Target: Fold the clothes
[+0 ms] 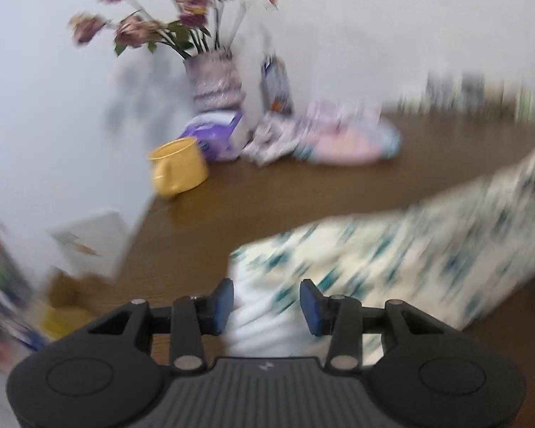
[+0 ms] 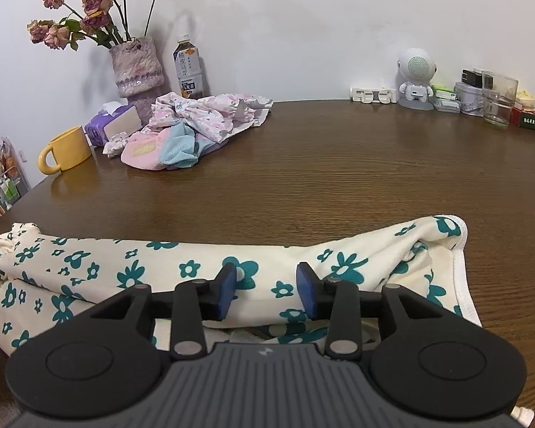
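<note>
A cream garment with teal flowers lies rolled lengthwise along the near edge of the brown table. My right gripper hovers open just over its middle, blue pads apart with cloth below them. The left wrist view is motion-blurred: the same garment stretches to the right, and my left gripper stands open over its white left end, nothing pinched between the fingers. A heap of pink and blue floral clothes sits at the back left of the table.
At the back left stand a yellow mug, a purple tissue pack, a vase of dried roses and a drink bottle. At the back right are a white astronaut speaker, a glass and small boxes.
</note>
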`<state>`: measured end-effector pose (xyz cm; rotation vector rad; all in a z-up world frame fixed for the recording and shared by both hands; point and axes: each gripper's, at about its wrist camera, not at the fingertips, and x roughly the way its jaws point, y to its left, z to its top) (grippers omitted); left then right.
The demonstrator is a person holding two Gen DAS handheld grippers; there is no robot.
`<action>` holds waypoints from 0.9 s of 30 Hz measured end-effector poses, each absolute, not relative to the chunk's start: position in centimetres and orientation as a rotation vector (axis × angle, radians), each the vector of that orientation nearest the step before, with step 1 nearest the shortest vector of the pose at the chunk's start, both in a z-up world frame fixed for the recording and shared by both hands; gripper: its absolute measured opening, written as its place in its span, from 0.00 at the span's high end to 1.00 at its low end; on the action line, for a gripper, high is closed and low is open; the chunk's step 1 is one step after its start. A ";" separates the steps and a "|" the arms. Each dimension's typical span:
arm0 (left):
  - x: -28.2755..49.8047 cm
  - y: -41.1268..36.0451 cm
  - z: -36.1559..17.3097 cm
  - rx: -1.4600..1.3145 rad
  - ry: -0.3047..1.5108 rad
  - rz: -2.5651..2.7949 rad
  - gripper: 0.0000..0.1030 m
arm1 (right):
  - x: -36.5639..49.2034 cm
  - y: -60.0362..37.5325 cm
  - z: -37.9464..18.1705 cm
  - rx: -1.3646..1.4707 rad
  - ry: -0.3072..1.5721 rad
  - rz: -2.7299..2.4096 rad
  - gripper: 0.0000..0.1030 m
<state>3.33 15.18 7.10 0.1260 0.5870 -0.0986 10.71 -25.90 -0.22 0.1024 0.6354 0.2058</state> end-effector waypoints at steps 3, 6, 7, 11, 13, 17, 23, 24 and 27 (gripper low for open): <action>4.5 11.6 7.5 0.143 0.544 -0.231 0.64 | 10.6 -25.8 -0.2 0.099 0.635 0.205 0.64; 6.0 8.3 6.5 0.200 0.561 -0.291 0.63 | 10.5 -25.9 -0.2 0.107 0.634 0.203 0.64; 6.5 7.3 6.1 0.214 0.574 -0.300 0.63 | 10.5 -26.0 -0.2 0.110 0.634 0.203 0.64; 7.8 6.5 4.1 0.178 0.646 -0.256 0.61 | 10.1 -26.2 -0.3 0.122 0.632 0.205 0.64; 8.1 7.6 3.0 0.084 0.678 -0.220 0.59 | 10.0 -26.5 -0.3 0.136 0.631 0.212 0.64; 7.3 8.6 2.3 -0.017 0.659 -0.191 0.58 | 10.0 -26.7 -0.3 0.146 0.632 0.216 0.64; 7.2 8.1 1.9 0.010 0.630 -0.154 0.57 | 9.4 -27.1 -0.2 0.163 0.616 0.200 0.64; 7.3 8.1 1.8 0.006 0.629 -0.151 0.57 | 9.2 -27.3 -0.2 0.166 0.611 0.193 0.64; 7.3 8.1 1.7 -0.004 0.623 -0.146 0.57 | 8.6 -28.0 -0.1 0.165 0.607 0.170 0.65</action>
